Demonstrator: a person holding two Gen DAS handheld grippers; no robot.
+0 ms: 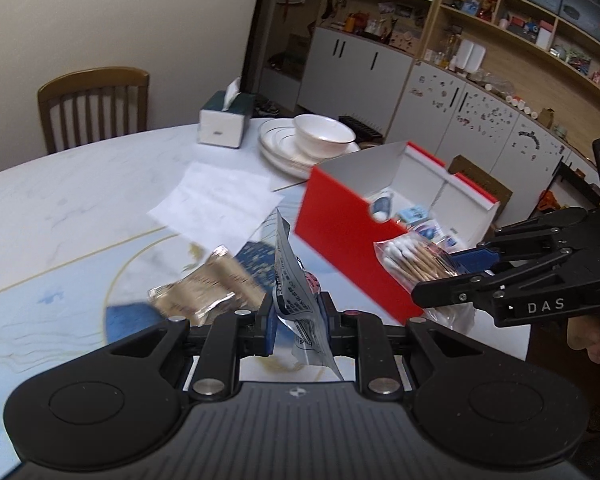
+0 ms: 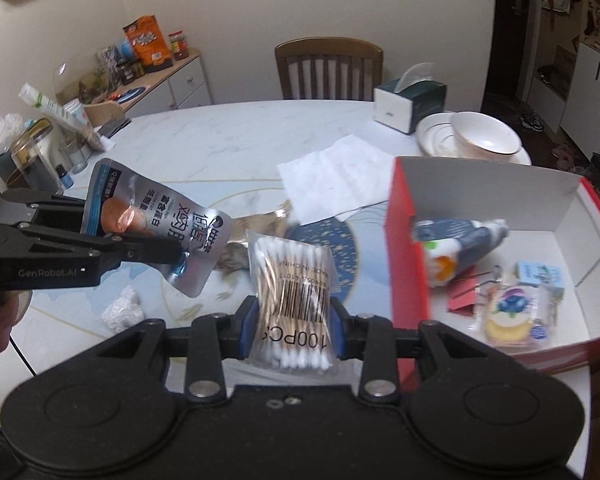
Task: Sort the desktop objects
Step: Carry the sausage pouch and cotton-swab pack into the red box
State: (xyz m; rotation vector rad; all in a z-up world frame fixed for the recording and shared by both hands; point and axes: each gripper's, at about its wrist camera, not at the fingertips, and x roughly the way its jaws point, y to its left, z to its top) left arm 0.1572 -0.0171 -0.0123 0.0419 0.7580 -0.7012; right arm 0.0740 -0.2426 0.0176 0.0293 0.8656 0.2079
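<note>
Above the worktop (image 2: 228, 136), my left tool (image 1: 298, 316) pinches a silver foil pouch (image 1: 290, 280) by its lower edge, clear of the surface. My right tool (image 2: 292, 320) clamps a clear bag of cotton swabs (image 2: 290, 280), held just beside the open red box (image 2: 404, 240) of small packets.

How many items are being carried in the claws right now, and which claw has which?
2. The left claw grips a silver pouch; the right claw grips a bag of cotton swabs, beside the red box. None looks hidden.
</note>
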